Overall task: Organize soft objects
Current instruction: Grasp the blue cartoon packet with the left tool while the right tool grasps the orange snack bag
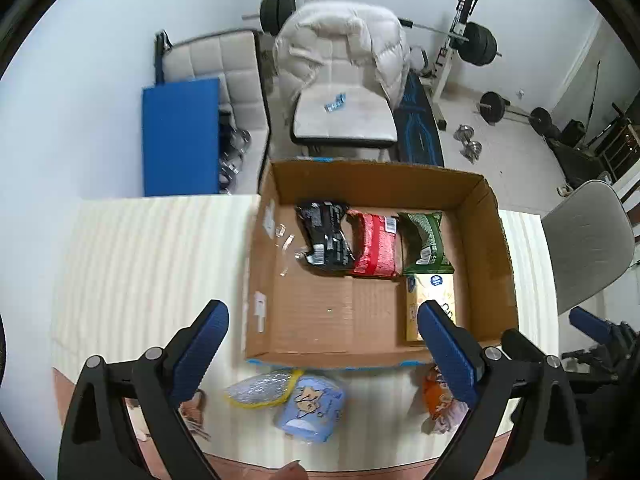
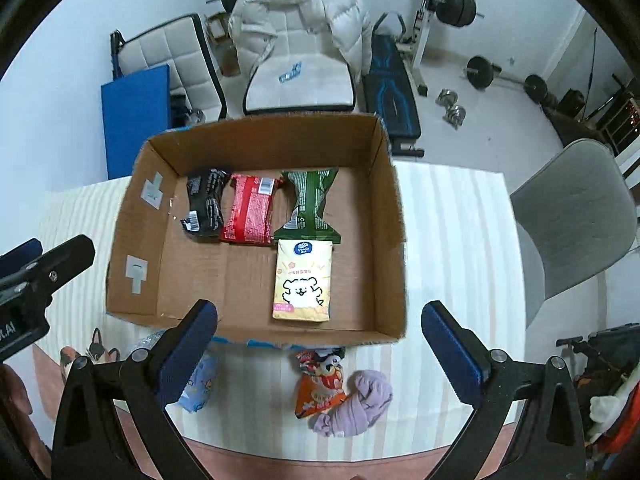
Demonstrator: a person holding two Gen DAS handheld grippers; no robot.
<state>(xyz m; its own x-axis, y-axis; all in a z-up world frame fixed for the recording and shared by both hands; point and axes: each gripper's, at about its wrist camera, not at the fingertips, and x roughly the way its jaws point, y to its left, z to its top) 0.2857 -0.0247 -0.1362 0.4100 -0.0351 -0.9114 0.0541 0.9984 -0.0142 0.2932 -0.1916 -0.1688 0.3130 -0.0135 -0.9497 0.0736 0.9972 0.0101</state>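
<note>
Above the cardboard box (image 2: 256, 332), both the left gripper (image 1: 322, 344) and the right gripper (image 2: 320, 344) hang wide and empty, packets (image 2: 248, 212) rowed inside for tidiness.

Inside the brown cardboard box (image 2: 384, 208) lie a glossy black packet (image 2: 204, 206), a red packet (image 2: 250, 216), a dark green packet (image 2: 310, 208) and a pale yellow tissue pack (image 2: 303, 284) with a white cartoon dog.

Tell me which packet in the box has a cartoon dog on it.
The pale yellow tissue pack, lying alone in front of the green packet; the black and red packets show none.
</note>
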